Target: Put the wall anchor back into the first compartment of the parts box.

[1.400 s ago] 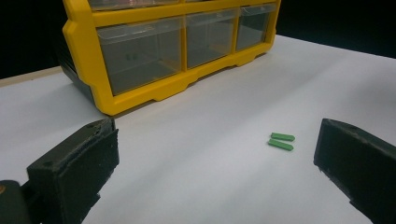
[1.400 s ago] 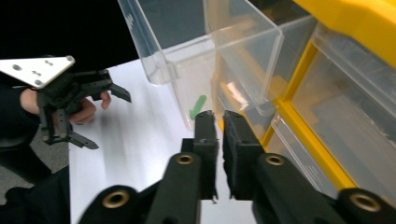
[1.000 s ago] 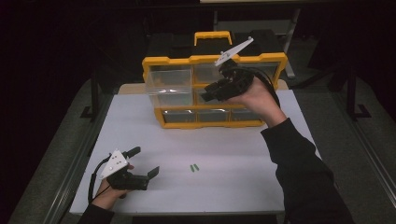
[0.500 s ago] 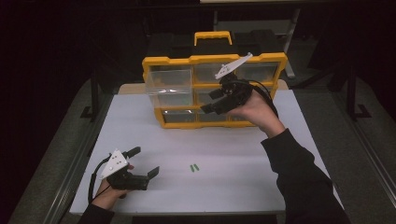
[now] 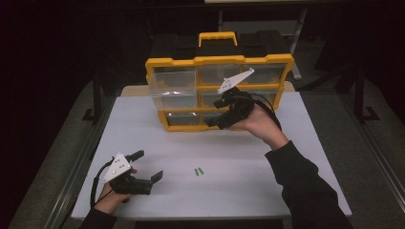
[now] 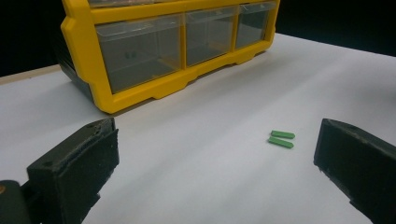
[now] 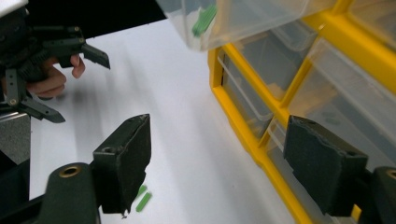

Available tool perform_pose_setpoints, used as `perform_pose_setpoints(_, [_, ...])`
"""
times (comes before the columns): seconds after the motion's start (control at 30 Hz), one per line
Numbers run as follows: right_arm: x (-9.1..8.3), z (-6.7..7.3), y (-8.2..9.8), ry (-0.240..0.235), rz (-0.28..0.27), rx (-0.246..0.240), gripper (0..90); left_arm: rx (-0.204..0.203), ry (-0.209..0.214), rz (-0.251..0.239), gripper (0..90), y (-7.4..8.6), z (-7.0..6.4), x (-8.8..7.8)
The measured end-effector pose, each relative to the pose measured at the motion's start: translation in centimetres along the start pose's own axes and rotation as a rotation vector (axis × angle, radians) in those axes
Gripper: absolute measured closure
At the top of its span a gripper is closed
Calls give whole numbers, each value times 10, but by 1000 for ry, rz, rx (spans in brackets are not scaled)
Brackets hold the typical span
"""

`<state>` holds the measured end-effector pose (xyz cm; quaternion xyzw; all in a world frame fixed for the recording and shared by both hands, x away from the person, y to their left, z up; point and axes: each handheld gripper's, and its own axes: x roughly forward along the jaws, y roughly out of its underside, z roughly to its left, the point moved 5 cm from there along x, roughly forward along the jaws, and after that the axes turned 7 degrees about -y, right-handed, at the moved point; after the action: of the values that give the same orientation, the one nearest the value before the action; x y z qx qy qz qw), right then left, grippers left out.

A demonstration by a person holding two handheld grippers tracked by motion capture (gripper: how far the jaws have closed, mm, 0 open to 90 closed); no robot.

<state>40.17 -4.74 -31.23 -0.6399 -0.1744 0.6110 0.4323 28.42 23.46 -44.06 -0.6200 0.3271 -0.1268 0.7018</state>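
A yellow organizer (image 5: pixel 219 61) with clear drawers stands at the back of the white table (image 5: pixel 296 157). Its upper left drawer (image 5: pixel 174 88) juts out, and the right gripper view shows a green piece (image 7: pixel 204 19) inside it. Two small green pieces (image 5: pixel 198 171) lie on the table in front. My right gripper (image 5: pixel 215 114) hangs before the organizer's lower row; its jaws have just been opening and nothing is between them (image 7: pixel 219 140). My left gripper (image 5: pixel 149 165) rests open at the near left, and the green pieces (image 6: pixel 281 139) lie ahead of its jaws.
The organizer's bottom row of drawers (image 6: pixel 140 56) sits shut. A black case (image 5: pixel 191 45) stands behind the organizer. The table's left edge (image 5: pixel 90 157) has a metal rail, and dark floor surrounds the table.
My right gripper has come down from the upper drawers to the lower row, and its jaws stand wider. The left gripper has kept still.
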Motion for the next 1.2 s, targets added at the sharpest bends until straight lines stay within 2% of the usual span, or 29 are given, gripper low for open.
perform_pose_setpoints(0.3, [12,5,16,-4,0,3,206,-2,-1,-1,0,0,0,0])
perform_pose_setpoints(0.37, [14,5,19,4,10,-15,198,-2,-1,0,0,0,0,0])
perform_pose_setpoints(0.47, [18,10,22,0,3,15,199,1,1,2,0,0,0,0])
perform_pose_setpoints(0.77, [32,16,38,-7,10,2,183,2,1,2,0,0,0,0])
perform_pose_setpoints(1.2, [47,24,54,-25,16,34,173,3,2,3,0,0,0,0])
